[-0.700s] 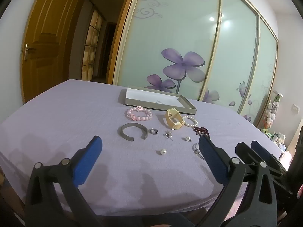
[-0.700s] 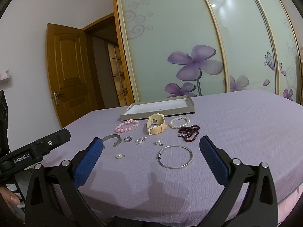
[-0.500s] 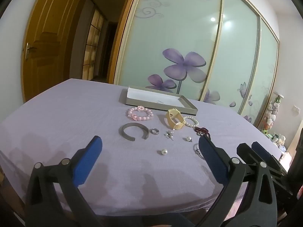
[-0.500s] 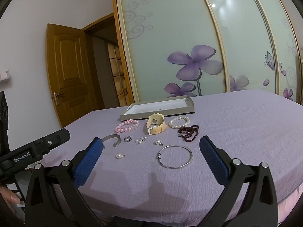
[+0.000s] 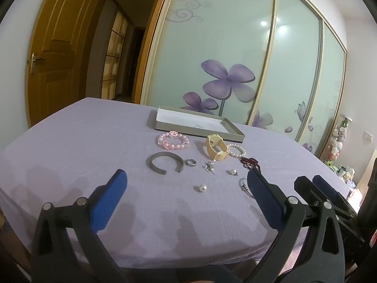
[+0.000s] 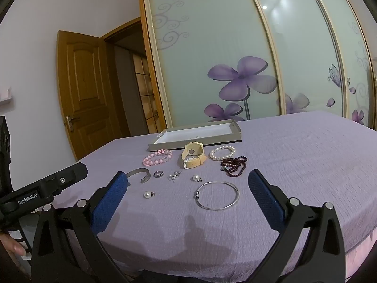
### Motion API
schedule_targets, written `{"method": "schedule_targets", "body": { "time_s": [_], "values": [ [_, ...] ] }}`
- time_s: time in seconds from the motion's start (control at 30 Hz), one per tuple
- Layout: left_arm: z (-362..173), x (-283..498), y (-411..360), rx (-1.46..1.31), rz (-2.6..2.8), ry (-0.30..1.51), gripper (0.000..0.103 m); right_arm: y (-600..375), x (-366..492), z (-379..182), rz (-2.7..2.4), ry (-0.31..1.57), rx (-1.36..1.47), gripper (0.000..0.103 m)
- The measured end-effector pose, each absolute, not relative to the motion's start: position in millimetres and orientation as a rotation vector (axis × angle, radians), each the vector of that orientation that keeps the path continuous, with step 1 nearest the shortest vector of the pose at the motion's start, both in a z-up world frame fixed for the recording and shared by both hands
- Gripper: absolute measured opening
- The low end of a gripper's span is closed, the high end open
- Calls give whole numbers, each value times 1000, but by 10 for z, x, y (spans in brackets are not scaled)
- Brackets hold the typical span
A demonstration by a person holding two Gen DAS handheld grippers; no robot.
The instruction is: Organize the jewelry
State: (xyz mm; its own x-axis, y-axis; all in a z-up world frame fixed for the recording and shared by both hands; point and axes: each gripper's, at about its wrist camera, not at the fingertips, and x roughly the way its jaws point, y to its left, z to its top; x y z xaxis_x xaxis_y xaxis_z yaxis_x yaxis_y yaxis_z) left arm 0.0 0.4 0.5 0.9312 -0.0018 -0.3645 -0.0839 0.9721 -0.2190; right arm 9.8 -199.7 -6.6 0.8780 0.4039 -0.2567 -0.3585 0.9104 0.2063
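Note:
Jewelry lies spread on a purple-covered surface [image 5: 70, 146] in front of a shallow grey tray [image 5: 165, 126] [image 6: 188, 142] with a white floor. I see a pink bead bracelet [image 5: 172, 140] [image 6: 157, 157], a grey open cuff [image 5: 165, 162] [image 6: 141, 174], a small ring [image 5: 190, 162] [image 6: 158, 174], a beige watch [image 5: 215, 149] [image 6: 193, 157], a white pearl bracelet [image 5: 236, 149] [image 6: 222, 152], dark red beads [image 5: 251, 161] [image 6: 234, 166], pearl earrings [image 5: 202, 188] [image 6: 148, 195] and a silver bangle [image 6: 218, 195]. My left gripper [image 5: 186, 201] and right gripper [image 6: 186, 199] hover open near the front edge, with nothing between their fingers.
Sliding glass wardrobe doors [image 5: 223, 59] with purple flowers stand behind the surface. A wooden door [image 5: 59, 54] is open at the left. Plush toys [image 5: 337, 139] sit at the far right. The other gripper's black body [image 6: 44, 193] shows at the left of the right wrist view.

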Motion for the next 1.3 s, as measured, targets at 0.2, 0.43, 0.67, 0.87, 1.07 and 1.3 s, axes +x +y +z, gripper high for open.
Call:
{"method": "schedule_targets", "body": {
  "time_s": [0.2, 0.43, 0.67, 0.87, 1.07, 1.3],
  "values": [
    [4, 1, 1, -234, 44, 372, 101, -2004, 92, -62, 399, 300, 156, 102],
    [4, 3, 0, -234, 43, 373, 101, -2007, 87, -59, 400, 300, 156, 102],
    [3, 4, 3, -234, 44, 374, 101, -2007, 87, -59, 400, 299, 156, 102],
    [3, 5, 3, -234, 43, 374, 101, -2001, 91, -61, 399, 299, 156, 102],
    [3, 6, 2, -234, 44, 374, 101, -1994, 87, -59, 400, 299, 156, 102],
    [-11, 9, 24, -235, 44, 375, 101, -1986, 80, -55, 400, 298, 156, 102]
  ]
}}
